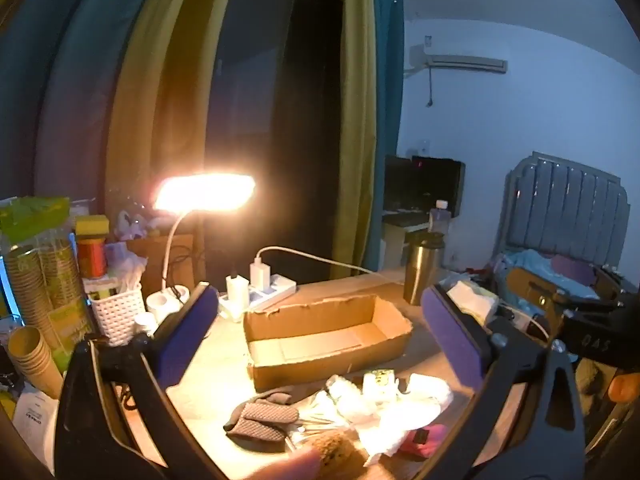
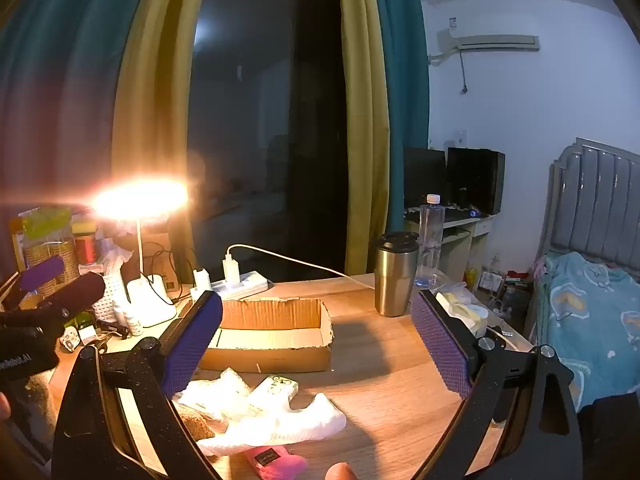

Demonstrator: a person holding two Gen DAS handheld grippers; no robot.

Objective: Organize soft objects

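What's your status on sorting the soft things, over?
Left hand-held gripper and right hand-held gripper open, empty. Cardboard box empty; socks piled before it. Path clear.

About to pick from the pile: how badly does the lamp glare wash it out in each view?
Left wrist view: lamp blows out the white socks; grey gloves stay readable. Right wrist view: white sock keeps its texture, pink item clear.

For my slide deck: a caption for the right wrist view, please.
Open right tool hovers over white socks and a pink sock lying before an empty cardboard box on the lamp-lit desk.
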